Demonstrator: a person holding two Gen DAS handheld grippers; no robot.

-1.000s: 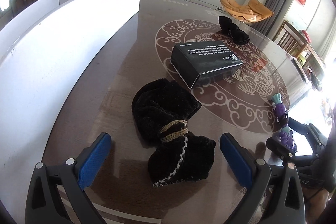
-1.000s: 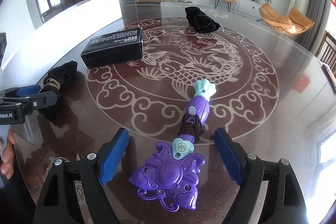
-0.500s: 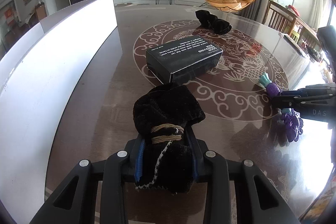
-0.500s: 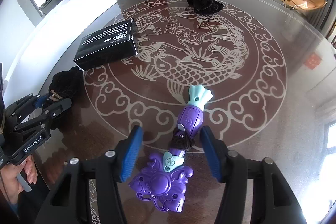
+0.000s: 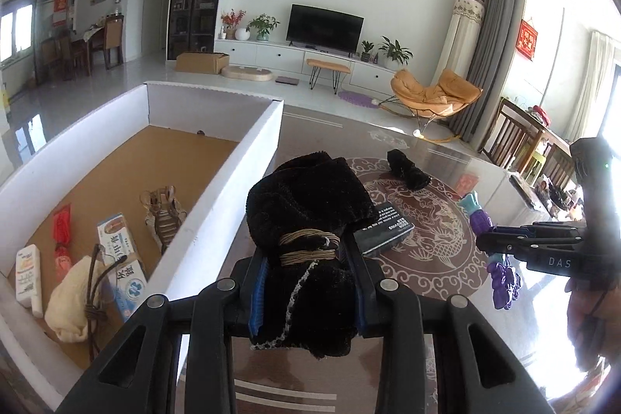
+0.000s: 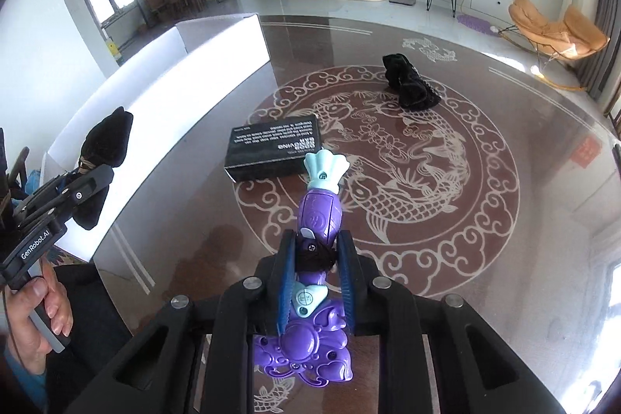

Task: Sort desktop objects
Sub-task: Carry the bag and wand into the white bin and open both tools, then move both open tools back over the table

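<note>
My left gripper is shut on a black plush bundle tied with tan cord, held up off the table beside the white box. In the right wrist view that bundle hangs in the left gripper at the left edge. A purple toy wand with a pale teal tip is clamped at its middle in my right gripper, lifted above the table. The same wand shows in the left wrist view, in the right gripper.
The white box has a brown floor holding a cream cloth, small cartons and a red item. On the patterned table lie a black carton and a second black plush bundle. A person's hand grips the left handle.
Both grippers closed from wide open, the left on the black bundle, the right on the purple wand. Both then rose with their loads; the white box's inside came into the left view.
</note>
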